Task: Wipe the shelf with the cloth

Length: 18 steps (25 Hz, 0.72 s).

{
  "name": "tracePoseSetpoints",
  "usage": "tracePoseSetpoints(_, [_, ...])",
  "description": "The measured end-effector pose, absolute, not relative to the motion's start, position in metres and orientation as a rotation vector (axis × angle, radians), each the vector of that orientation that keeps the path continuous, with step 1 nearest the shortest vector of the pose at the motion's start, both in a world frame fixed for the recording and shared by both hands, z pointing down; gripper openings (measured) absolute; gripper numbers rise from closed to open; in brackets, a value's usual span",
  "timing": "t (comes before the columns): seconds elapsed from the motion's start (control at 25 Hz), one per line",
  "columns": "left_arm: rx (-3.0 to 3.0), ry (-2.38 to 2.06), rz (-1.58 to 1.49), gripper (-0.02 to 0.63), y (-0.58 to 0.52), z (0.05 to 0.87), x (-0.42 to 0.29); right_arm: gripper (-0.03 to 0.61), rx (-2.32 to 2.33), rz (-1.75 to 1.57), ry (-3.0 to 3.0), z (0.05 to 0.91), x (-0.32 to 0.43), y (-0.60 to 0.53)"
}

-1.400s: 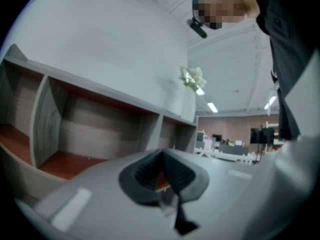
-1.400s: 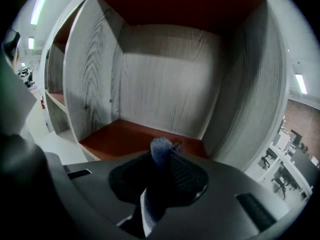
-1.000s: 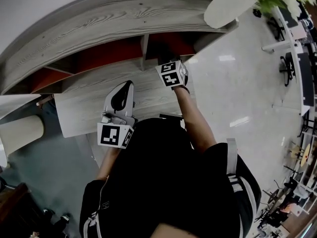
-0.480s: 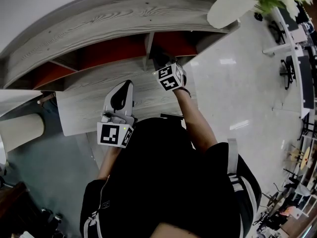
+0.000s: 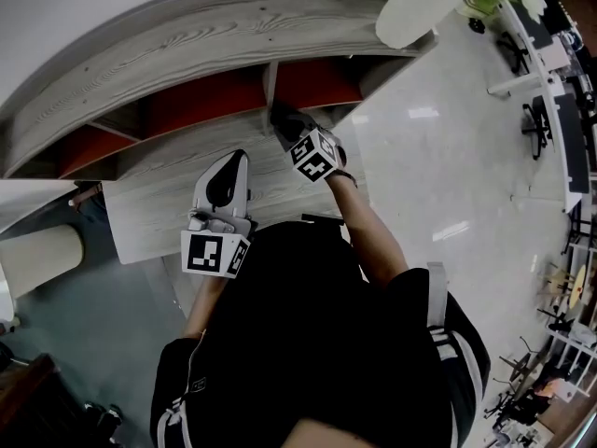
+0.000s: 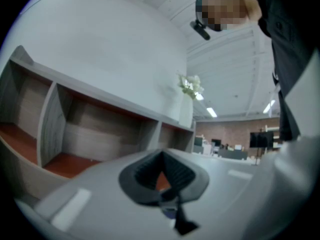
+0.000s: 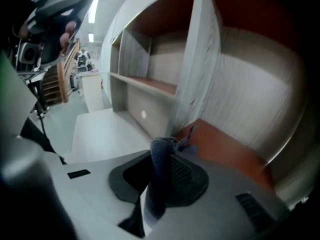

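Right gripper [image 7: 165, 156] fingers are clamped on the blue-grey cloth [image 7: 158, 179], which sits at the front edge of a shelf [image 5: 187, 54] compartment, just beside the upright divider [image 7: 197, 69] and over the orange board [image 7: 225, 151]. Left gripper [image 6: 162, 186] fingers are closed on nothing, low over the table [image 5: 140, 217]. To wipe well, probably press the cloth flat on the board, sweep from the divider outward, and keep the hard fingers off the wood.

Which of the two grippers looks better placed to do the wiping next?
Right: the right gripper grips the cloth at the shelf; the left gripper is empty, farther back.
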<state>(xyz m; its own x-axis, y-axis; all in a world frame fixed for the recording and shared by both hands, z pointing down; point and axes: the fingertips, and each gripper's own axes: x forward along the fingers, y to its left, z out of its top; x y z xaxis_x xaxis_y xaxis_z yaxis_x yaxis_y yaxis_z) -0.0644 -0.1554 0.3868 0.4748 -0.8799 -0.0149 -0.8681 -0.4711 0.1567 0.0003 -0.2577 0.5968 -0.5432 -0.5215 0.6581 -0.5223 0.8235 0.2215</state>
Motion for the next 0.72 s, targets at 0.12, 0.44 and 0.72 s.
tracePoseSetpoints(0.12, [2.584, -1.542, -0.134, 0.005, -0.153, 0.388, -0.065, 0.048, 0.715, 0.067, -2.296, 0.613, 0.000, -0.232])
tracePoseSetpoints(0.44, [2.583, -1.533, -0.114, 0.005, -0.154, 0.391, -0.063, 0.048, 1.426, 0.475, -2.515, 0.543, 0.075, -0.258])
tracePoseSetpoints(0.72, [2.597, -1.516, -0.104, 0.005, -0.154, 0.391, -0.064, 0.048, 1.798, 0.230, -2.244, 0.494, 0.154, -0.322])
